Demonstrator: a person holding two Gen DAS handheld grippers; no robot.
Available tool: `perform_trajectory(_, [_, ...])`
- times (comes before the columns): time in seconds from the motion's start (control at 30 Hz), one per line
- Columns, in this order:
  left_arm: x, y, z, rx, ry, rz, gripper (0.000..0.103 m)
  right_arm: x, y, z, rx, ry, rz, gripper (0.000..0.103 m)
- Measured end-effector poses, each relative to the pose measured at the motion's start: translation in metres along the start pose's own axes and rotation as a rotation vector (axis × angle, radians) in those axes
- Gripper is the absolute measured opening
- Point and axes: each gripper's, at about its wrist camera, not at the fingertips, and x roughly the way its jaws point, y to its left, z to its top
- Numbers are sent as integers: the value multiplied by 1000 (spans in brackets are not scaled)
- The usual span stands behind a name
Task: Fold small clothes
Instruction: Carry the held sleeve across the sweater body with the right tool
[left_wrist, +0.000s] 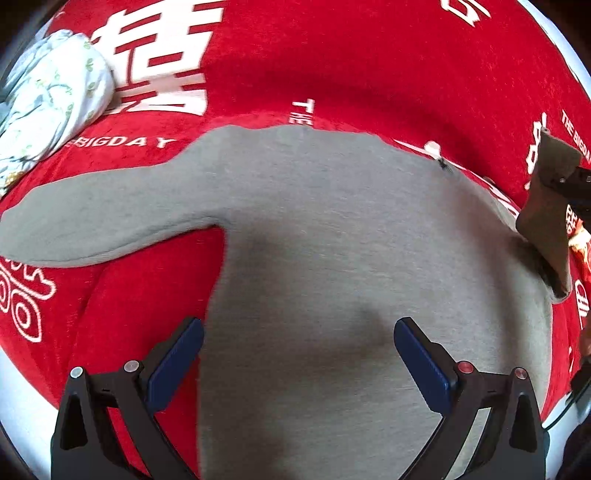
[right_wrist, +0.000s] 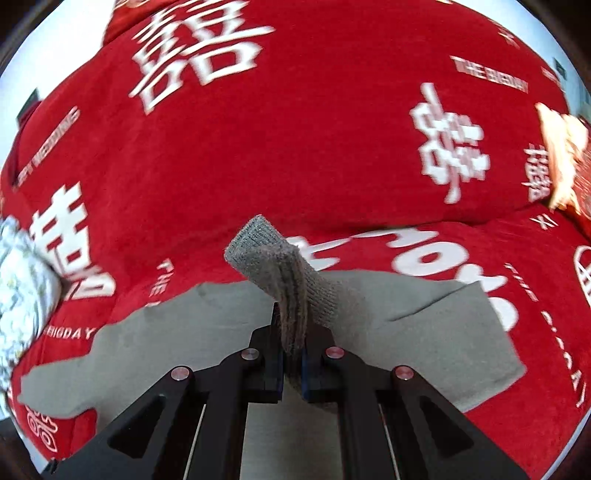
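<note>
A small grey knit sweater (left_wrist: 332, 240) lies flat on the red cloth, one sleeve (left_wrist: 92, 218) stretched out to the left. My left gripper (left_wrist: 299, 354) is open just above the sweater's body, its blue pads on either side of it. My right gripper (right_wrist: 291, 354) is shut on the other sleeve (right_wrist: 273, 266) and holds its cuff lifted off the cloth. In the left wrist view that lifted sleeve (left_wrist: 550, 221) hangs at the right edge with the right gripper's black finger behind it.
A red cloth (left_wrist: 369, 74) with white characters and lettering covers the surface. A bundled white floral garment (left_wrist: 48, 99) lies at the far left, also showing in the right wrist view (right_wrist: 22, 288). An orange and cream item (right_wrist: 565, 155) lies at the right edge.
</note>
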Motion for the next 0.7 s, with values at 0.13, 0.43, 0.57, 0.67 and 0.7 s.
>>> perform_trajectory(0.13, [-3,16,1,-36,-1,4,103,9,36,-7,-51,24,41,7])
perform_trajectory(0.43, [-12,39,-2,-80,-11,-3,103,20,123,-36,-214,75,160,7])
perform_trajectory(0.57, [-21,52,-7,-108,-22,-12,103,20,147,-56,-281,104,220,7])
perform_trajectory(0.67, [-24,61,-9,-132,-26,-12,103,24,158,-72,-318,138,238,7])
perform_trajectory(0.7, [-25,63,-9,-136,-27,-12,103,27,160,-77,-330,149,238,7])
